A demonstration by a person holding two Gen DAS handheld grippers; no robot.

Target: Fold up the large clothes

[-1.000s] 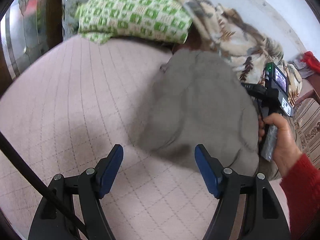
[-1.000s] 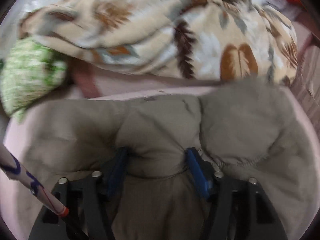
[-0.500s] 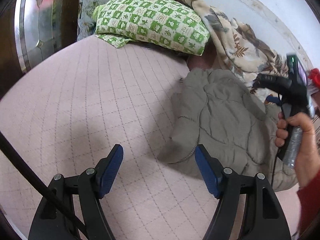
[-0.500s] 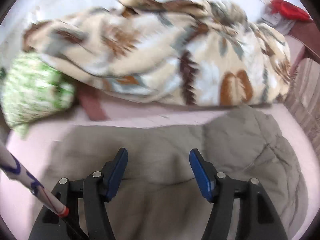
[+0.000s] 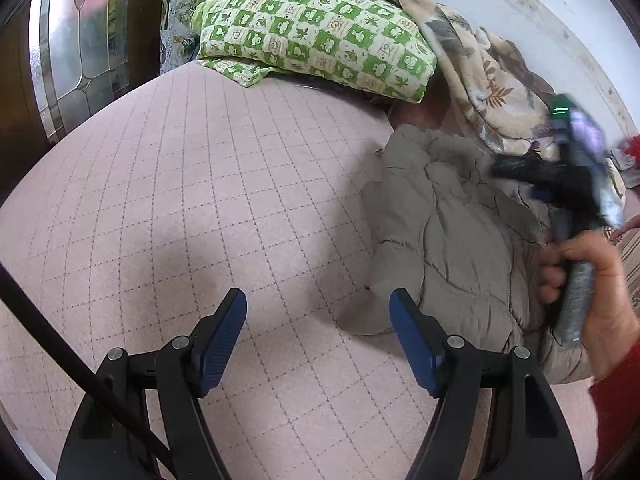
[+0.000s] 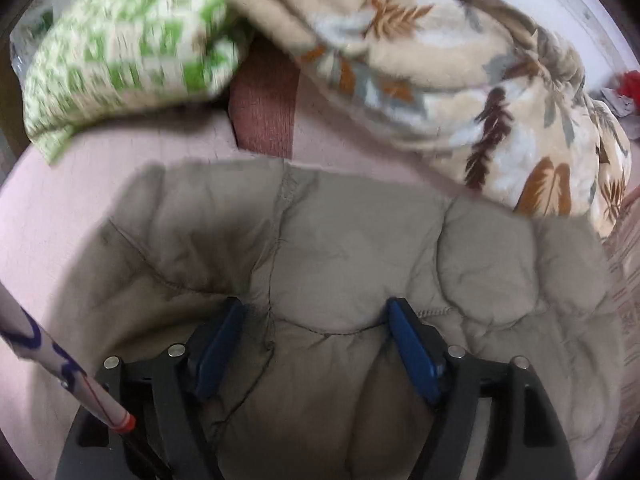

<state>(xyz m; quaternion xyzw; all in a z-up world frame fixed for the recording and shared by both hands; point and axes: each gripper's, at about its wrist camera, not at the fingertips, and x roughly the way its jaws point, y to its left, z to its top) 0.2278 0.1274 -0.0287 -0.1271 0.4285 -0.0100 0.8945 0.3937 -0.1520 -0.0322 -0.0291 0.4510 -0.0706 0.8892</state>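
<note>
Grey quilted jacket (image 6: 340, 264): bunched on pink bedspread (image 5: 200, 200), below green checked pillow (image 5: 312, 32) and leaf-print blanket (image 6: 460, 80). Right gripper (image 6: 316, 340): jaws just widened, padding bulging between them, grip uncertain. Left gripper (image 5: 318, 332): spread, empty, over bedspread beside jacket.

The right tongs (image 6: 316, 344) have just been opened wider, with a fold of the grey coat (image 6: 352, 248) between the blue pads, and have been swung across the coat. The coat, bunched a second ago, is now spread flatter on the bed (image 5: 200, 200).
</note>
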